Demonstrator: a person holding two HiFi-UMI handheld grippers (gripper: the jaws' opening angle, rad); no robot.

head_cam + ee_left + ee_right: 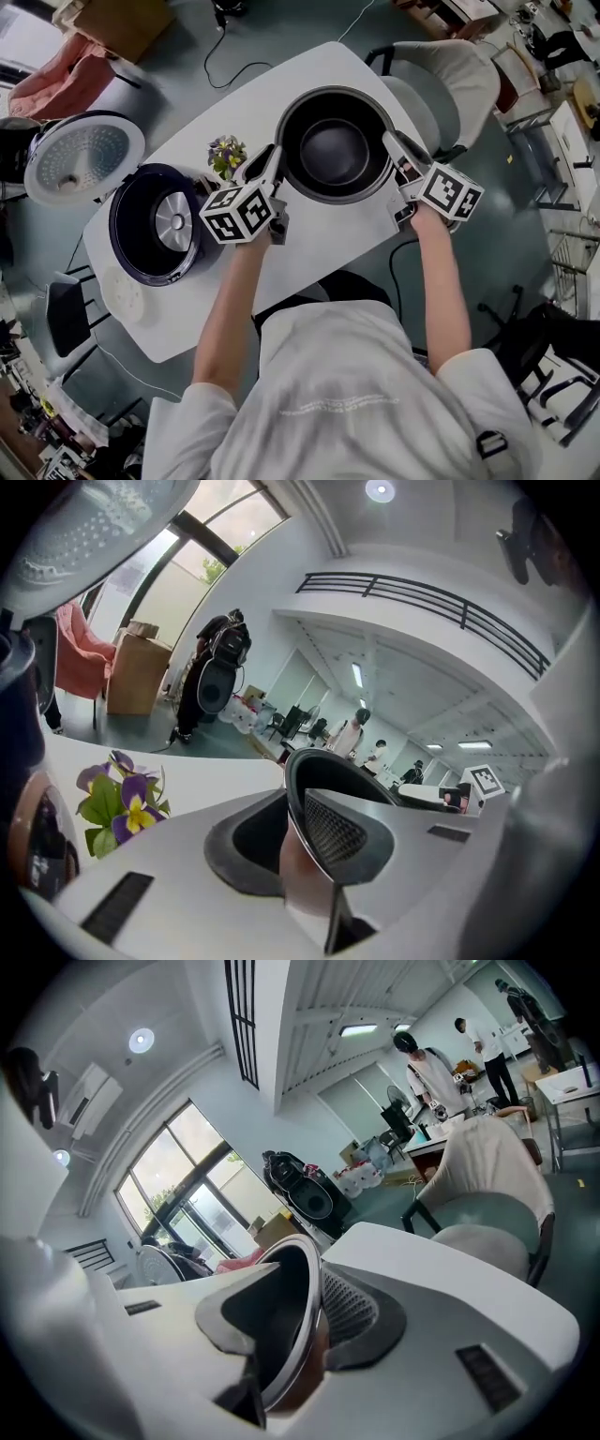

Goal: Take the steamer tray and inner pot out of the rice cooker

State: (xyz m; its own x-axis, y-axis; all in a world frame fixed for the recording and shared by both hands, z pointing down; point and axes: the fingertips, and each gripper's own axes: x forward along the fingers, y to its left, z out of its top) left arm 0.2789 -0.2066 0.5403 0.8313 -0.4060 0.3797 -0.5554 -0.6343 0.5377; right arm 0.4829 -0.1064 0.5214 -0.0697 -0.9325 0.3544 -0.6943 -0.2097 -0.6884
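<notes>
Inner pot: the dark inner pot (333, 145) was out of the cooker, at the centre of the frame over the white bench (328, 239); whether its base touched the bench could not be told.
Left gripper: the left gripper (269, 157) had its fingers clenched on the pot's left rim.
Right gripper: the right gripper (394, 142) had its fingers grasping the opposite rim.
Rice cooker: the rice cooker (155, 225) stood open at left, its lid (82, 159) tipped back and its heating plate bare.
Steamer tray: a pale disc (122, 295) at the bench's lower left was possibly the tray.
Step in hand: setting the pot down, it seemed. Done well, that meant keeping both rims level, seating the base flat clear of the flowers (226, 155), and letting go with both grippers only once the pot rested.
Count: one pot, one cooker, one lid, two grippers, one flower sprig.
</notes>
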